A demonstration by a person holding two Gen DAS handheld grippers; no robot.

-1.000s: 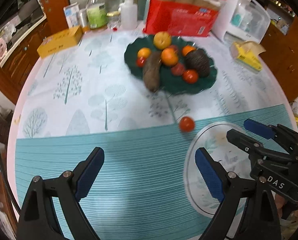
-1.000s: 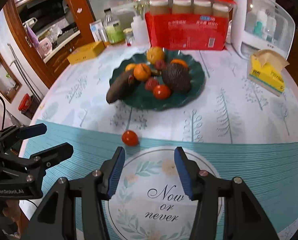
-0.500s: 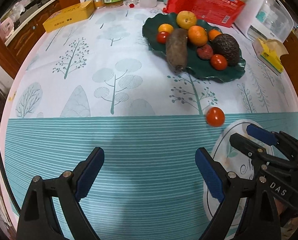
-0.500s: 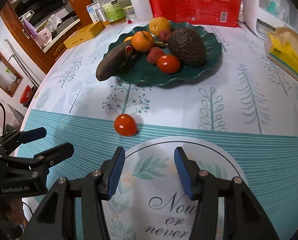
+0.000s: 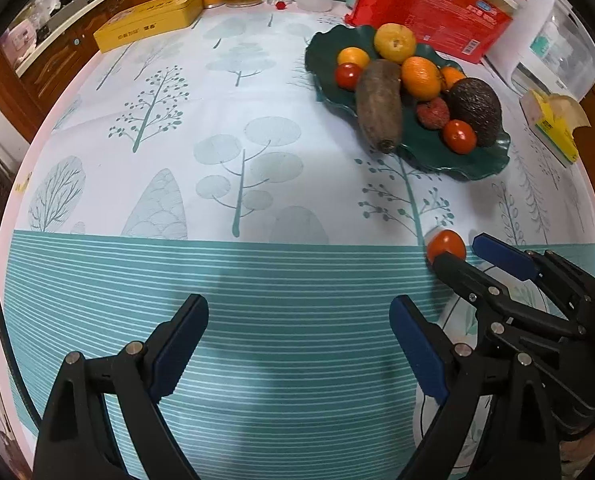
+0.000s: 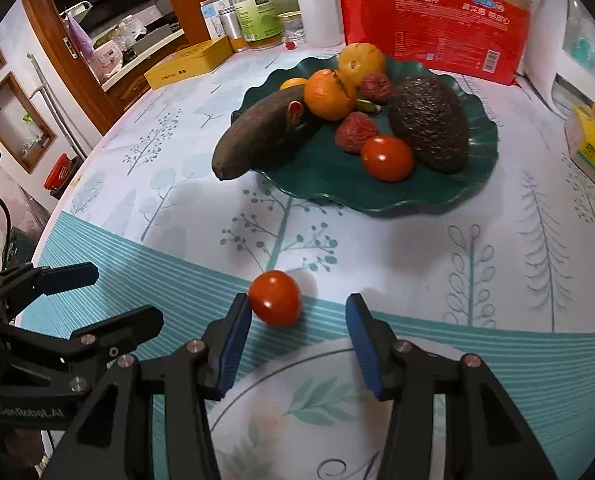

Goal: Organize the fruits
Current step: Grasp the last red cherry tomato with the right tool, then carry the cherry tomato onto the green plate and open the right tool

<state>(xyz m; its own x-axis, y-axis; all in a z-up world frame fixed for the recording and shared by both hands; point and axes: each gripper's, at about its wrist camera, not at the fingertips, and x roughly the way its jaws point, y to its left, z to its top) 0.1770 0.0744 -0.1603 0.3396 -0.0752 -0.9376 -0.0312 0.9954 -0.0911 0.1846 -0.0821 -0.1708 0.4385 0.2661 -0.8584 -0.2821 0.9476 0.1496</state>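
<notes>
A loose red tomato point(image 6: 275, 298) lies on the tablecloth in front of the dark green plate point(image 6: 437, 196). My right gripper point(image 6: 297, 312) is open, its left pad against the tomato and its right pad well clear. In the left wrist view the tomato point(image 5: 446, 245) sits between that gripper's fingertips point(image 5: 497, 254). The green plate point(image 5: 449, 160) holds a tomato point(image 6: 387, 158), oranges, a brown tuber point(image 6: 263, 136), a dark avocado point(image 6: 431, 124) and lychees. My left gripper point(image 5: 297, 344) is open and empty over the striped teal cloth.
A round white placemat point(image 6: 317, 400) lies under my right gripper. Behind the plate stand a red package point(image 6: 437, 20), bottles and jars point(image 6: 257, 8) and a yellow box point(image 6: 189, 62). A yellow tissue pack point(image 6: 593, 144) and a white appliance point(image 5: 545, 48) are at the right.
Both grippers moved forward toward the plate. My right gripper closed in on the loose tomato, which now sits between its open fingers, touching the left pad.
</notes>
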